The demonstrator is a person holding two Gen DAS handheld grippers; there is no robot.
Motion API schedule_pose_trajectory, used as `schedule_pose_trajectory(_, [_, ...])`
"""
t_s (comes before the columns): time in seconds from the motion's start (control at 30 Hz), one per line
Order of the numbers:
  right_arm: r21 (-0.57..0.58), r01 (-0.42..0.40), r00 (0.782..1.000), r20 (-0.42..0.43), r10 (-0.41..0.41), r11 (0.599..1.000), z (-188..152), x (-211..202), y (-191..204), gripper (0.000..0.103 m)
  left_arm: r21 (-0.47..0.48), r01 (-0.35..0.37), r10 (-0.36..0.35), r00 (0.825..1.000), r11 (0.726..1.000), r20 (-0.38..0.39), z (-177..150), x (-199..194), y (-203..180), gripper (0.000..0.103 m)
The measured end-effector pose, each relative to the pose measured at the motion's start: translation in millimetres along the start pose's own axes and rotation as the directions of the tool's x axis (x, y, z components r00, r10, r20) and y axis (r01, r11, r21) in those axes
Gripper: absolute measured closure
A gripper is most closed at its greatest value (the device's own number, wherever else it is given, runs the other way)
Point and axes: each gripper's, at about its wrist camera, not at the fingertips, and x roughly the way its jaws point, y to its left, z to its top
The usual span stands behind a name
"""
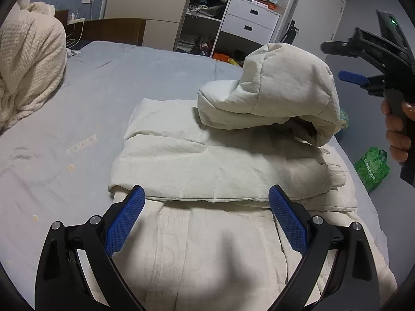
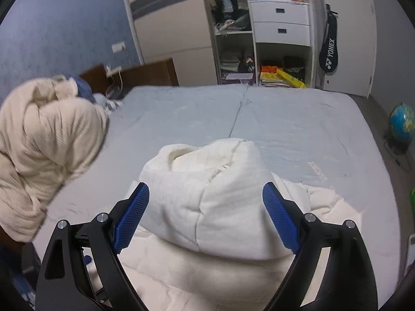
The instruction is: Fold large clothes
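A large white padded coat [image 1: 207, 160] lies folded on the pale blue bed [image 1: 116, 77]. Its puffy hood [image 1: 272, 88] stands up over the folded body at the far right. My left gripper [image 1: 207, 191] hovers open over the coat's near part, with nothing between its blue pads. In the same view, at the right edge, a hand holds my right gripper [image 1: 352, 77] above and beside the hood. In the right wrist view the right gripper [image 2: 206, 186] is open, its blue fingers [image 2: 132, 215] wide apart and clear of the hood [image 2: 207, 181] below them.
A bundled cream knit blanket [image 1: 28, 64] [image 2: 46, 142] sits on the bed's left side. An open wardrobe with drawers [image 1: 249, 18] stands beyond the bed. On the floor to the right are a green bag [image 1: 373, 165] and a globe [image 2: 402, 124].
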Motion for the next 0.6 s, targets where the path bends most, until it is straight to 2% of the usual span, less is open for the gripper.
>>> schedule_pose_trajectory(0.1, [-0.090, 0.041, 0.999, -0.017, -0.042, 0.995, -1.3, 11.3, 17.2, 0.022, -0.014, 0.000, 0.000, 1.000, 1.000, -0.006, 0.4, 1.5, 2.4, 0.011])
schedule_pose_trajectory(0.13, [-0.108, 0.048, 0.998, -0.028, -0.051, 0.993, -3.6, 14.8, 21.6, 0.036, -0.017, 0.000, 0.000, 1.000, 1.000, -0.005, 0.6, 1.5, 2.7, 0.011])
schedule_pose_trajectory(0.17, [-0.130, 0.069, 0.996, -0.048, -0.076, 0.989, -7.4, 19.8, 25.7, 0.044, -0.022, 0.001, -0.001, 1.000, 1.000, -0.005, 0.8, 1.4, 3.6, 0.011])
schedule_pose_trajectory(0.23, [-0.153, 0.099, 0.991, -0.072, -0.111, 0.983, -16.2, 26.9, 29.2, 0.072, -0.029, 0.000, 0.000, 1.000, 1.000, -0.005, 1.2, 1.2, 4.6, 0.011])
schedule_pose_trajectory(0.33, [-0.139, 0.099, 0.990, -0.084, -0.112, 0.985, -26.7, 29.1, 25.4, 0.086, -0.032, 0.000, 0.000, 1.000, 0.999, -0.002, 2.2, 0.5, 4.5, 0.011])
schedule_pose_trajectory(0.5, [-0.090, 0.058, 0.997, -0.049, -0.063, 0.994, -46.0, 12.1, 20.5, 0.090, -0.016, 0.003, -0.003, 1.000, 1.000, 0.016, 4.0, -3.9, 0.2, 0.011])
schedule_pose_trajectory(0.6, [-0.079, 0.029, 0.999, -0.033, -0.032, 0.996, -66.0, -1.0, 21.0, 0.091, -0.020, 0.032, -0.032, 0.999, 0.999, 0.026, 10.3, -8.3, -4.4, 0.011])
